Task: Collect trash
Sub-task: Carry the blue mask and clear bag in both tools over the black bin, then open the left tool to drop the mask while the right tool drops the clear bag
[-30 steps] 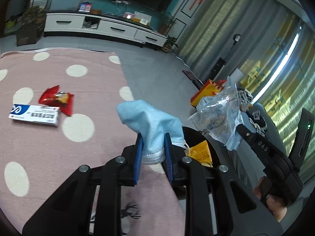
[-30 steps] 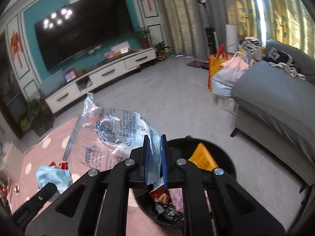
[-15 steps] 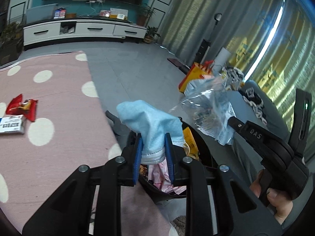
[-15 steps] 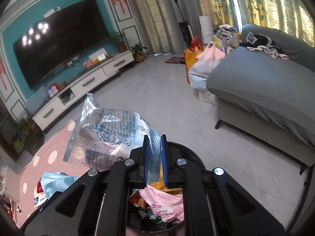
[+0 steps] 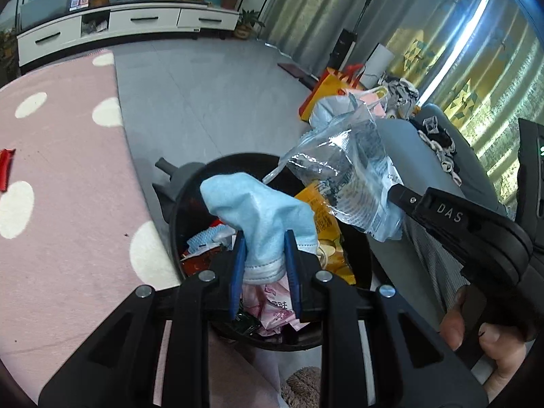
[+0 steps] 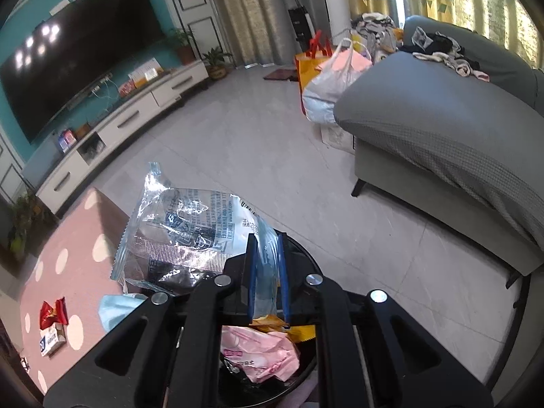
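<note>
My left gripper [image 5: 264,248] is shut on a light blue face mask [image 5: 258,210] and holds it over the black round trash bin [image 5: 190,190]. The bin holds several wrappers, among them a yellow bag [image 5: 326,234] and a pink bag [image 5: 272,306]. My right gripper [image 6: 267,258] is shut on a clear printed plastic wrapper [image 6: 183,234] above the same bin [image 6: 306,261]; it also shows in the left wrist view [image 5: 353,183]. The mask shows at the lower left of the right wrist view [image 6: 114,309].
A pink rug with white dots [image 5: 61,176] lies left of the bin. A red wrapper [image 6: 52,312] and a white-blue box [image 6: 51,340] lie on it. A grey sofa [image 6: 442,136] stands right. Bags [image 6: 326,78] and a white TV cabinet [image 6: 136,115] stand beyond.
Both grippers have moved with their loads from beside the rug to above the bin. The bin's contents now show under both.
</note>
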The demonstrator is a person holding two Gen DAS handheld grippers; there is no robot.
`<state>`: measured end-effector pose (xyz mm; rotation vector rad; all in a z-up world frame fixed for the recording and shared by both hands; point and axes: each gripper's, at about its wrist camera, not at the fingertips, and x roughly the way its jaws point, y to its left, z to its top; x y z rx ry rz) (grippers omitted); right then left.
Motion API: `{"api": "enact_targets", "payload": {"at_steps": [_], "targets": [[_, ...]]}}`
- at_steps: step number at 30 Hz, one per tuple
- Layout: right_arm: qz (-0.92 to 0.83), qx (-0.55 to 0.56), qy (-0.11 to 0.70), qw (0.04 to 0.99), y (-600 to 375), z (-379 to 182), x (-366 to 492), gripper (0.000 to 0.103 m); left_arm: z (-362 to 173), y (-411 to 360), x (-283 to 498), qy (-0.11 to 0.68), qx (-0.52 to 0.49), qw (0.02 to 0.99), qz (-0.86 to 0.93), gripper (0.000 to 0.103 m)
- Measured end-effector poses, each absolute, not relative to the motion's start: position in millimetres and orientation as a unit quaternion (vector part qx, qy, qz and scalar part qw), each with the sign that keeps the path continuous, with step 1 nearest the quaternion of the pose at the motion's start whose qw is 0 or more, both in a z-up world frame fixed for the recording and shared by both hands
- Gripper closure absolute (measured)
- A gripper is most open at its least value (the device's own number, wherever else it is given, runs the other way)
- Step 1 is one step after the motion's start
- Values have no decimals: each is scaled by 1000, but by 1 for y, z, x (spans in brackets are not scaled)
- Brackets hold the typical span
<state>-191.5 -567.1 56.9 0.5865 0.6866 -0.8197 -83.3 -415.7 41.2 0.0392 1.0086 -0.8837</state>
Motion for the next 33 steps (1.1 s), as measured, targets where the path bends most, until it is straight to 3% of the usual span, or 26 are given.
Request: {"api": "enact_targets", "payload": {"at_steps": [24,27,33], "targets": [[-398,268,377,792,-582,37,-185,81,7,-436,-82,518,28,747,-416,77],[-397,267,377,793,-582,38,-184,80,6,-434,-81,520,23,746,-416,69],[-389,265,373,800,-576,43,-183,66,17,-425,-82,508,17,752,-419,40]]}}
